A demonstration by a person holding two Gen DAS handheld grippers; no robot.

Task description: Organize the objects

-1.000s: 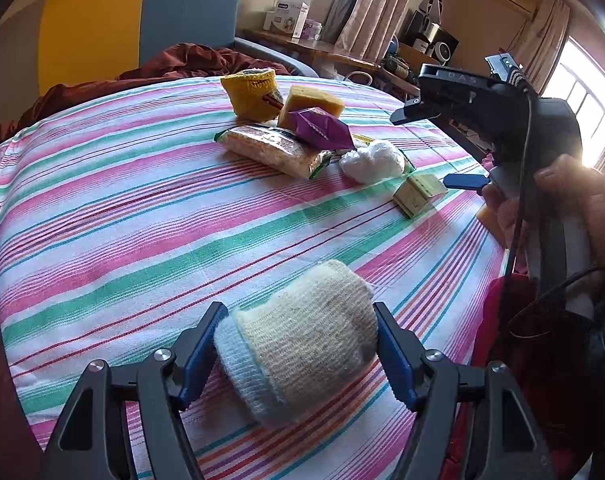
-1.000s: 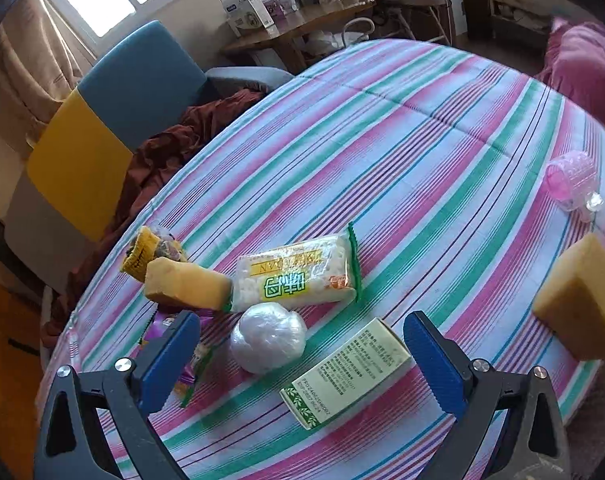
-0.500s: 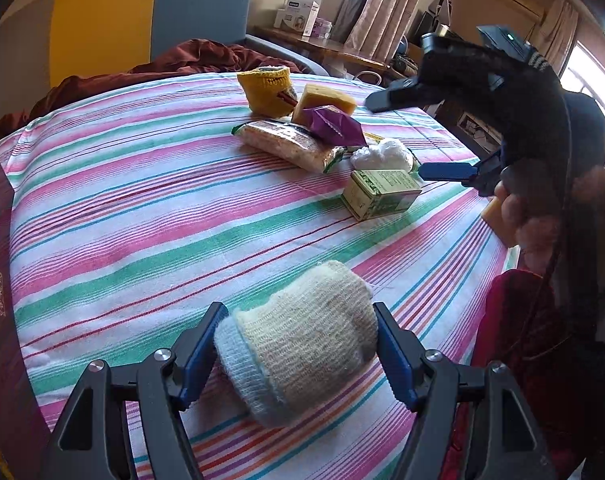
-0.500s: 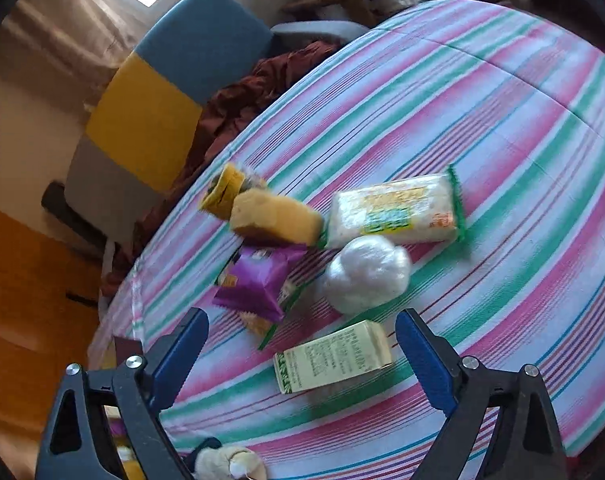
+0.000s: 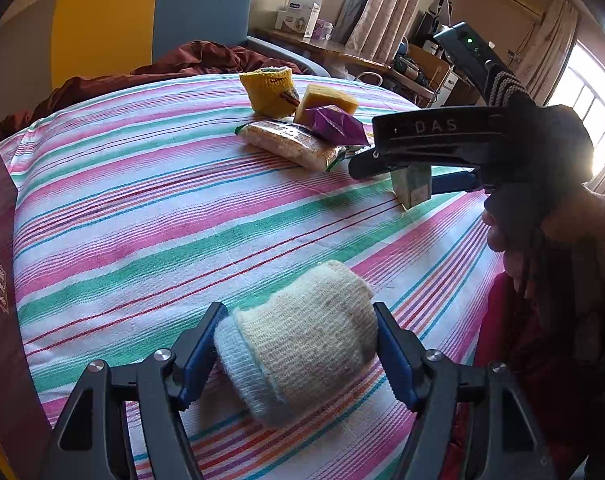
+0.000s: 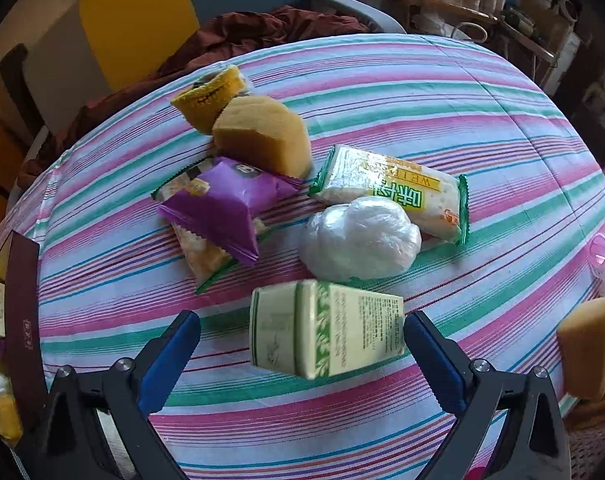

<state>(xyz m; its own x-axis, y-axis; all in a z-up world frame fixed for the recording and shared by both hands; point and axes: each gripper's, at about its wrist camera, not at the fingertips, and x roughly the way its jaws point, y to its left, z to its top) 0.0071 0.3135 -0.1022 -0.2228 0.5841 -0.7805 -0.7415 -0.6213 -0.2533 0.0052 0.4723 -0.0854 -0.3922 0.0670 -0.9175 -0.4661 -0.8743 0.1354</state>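
Note:
My left gripper (image 5: 296,350) is shut on a cream knitted sock roll (image 5: 302,340) just above the striped tablecloth (image 5: 142,208). My right gripper (image 6: 302,346) is open around a pale green box (image 6: 326,334), its pads a little apart from the box sides. In the left wrist view the right gripper (image 5: 422,176) straddles the same box (image 5: 410,188). Behind the box lie a white plastic-wrapped ball (image 6: 360,240), a purple snack packet (image 6: 226,204), a green-edged cracker pack (image 6: 398,196), a tan sponge (image 6: 262,134) and a yellow knitted sock (image 6: 208,94).
A maroon box edge (image 6: 22,312) stands at the table's left. A second sponge (image 6: 588,350) and a pink plastic cup (image 6: 602,256) sit at the right edge. A blue and yellow chair (image 5: 150,16) with a dark red blanket (image 5: 190,60) stands behind.
My right gripper has come down and forward so that the green box now sits between its open fingers. My left gripper still holds the sock roll in the same place.

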